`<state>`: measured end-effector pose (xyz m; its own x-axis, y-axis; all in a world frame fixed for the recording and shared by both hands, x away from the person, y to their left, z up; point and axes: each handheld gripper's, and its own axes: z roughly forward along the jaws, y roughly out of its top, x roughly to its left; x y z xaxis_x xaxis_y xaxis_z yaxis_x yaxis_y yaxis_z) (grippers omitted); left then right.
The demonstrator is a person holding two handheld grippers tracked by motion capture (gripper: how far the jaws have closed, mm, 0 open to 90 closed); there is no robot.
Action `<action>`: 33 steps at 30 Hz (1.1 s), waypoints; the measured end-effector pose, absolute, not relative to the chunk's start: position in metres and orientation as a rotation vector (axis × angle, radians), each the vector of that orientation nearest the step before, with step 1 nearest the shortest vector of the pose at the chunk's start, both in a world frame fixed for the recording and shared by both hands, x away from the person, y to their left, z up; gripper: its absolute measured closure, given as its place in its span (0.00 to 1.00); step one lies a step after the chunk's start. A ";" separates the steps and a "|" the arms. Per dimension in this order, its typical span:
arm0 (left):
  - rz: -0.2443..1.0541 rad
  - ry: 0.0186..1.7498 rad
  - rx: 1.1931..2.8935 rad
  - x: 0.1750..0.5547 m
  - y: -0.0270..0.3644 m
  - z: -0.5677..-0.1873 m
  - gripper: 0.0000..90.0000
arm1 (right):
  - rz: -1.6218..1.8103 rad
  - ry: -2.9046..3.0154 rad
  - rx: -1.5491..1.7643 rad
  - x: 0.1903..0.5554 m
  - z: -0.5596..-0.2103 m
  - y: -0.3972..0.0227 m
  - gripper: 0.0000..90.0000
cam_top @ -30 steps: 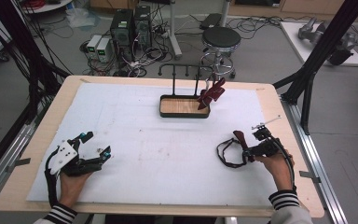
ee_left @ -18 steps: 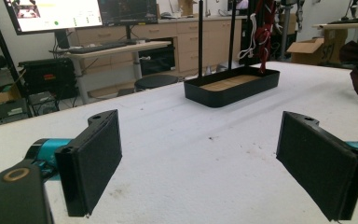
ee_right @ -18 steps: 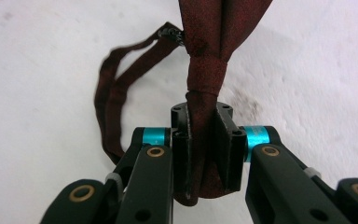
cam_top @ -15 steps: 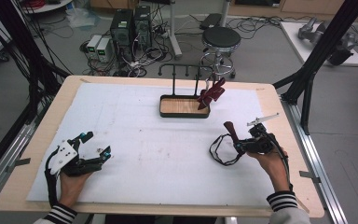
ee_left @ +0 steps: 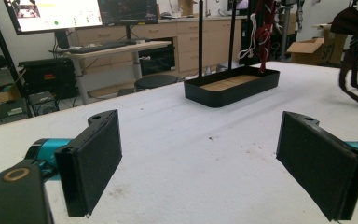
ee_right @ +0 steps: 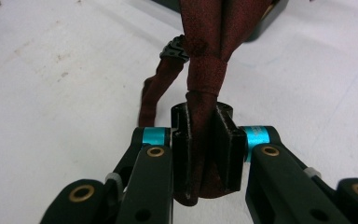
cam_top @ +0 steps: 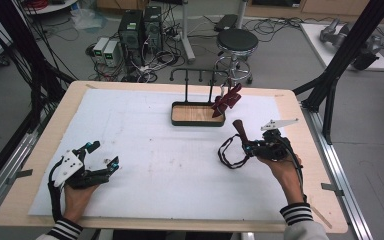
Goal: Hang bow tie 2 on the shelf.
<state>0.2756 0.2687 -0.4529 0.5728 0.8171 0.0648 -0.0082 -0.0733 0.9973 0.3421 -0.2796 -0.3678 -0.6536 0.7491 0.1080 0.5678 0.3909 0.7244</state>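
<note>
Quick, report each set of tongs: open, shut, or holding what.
Left tongs: open, nothing between the pads, resting on the white table cover.
Right tongs: shut on the dark red fabric strap.

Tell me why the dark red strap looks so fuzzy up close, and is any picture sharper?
In the right gripper view, the dark red fabric strap sits very near the lens, so its top edge blurs, though the right gripper clamping it looks crisper. In the left gripper view, the black tray with a wooden floor is fairly sharp. The high view is soft and grainy, with even light and faint shadows.
</note>
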 end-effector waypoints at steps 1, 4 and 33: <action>0.789 0.721 1.501 0.276 0.269 -0.453 0.16 | 1.123 2.408 1.158 0.342 -0.366 -0.277 0.87; 0.789 0.721 1.500 0.276 0.269 -0.453 0.16 | 1.157 2.392 1.148 0.344 -0.362 -0.272 0.87; 0.783 0.722 1.500 0.276 0.270 -0.453 0.16 | 1.347 2.268 0.988 0.380 -0.317 -0.202 0.87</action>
<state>0.2758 0.2696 -0.4528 0.5756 0.8155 0.0610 -0.0050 -0.0711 0.9975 0.3799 -0.2015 -0.3171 -0.7078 0.7030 0.0697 0.3976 0.3149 0.8618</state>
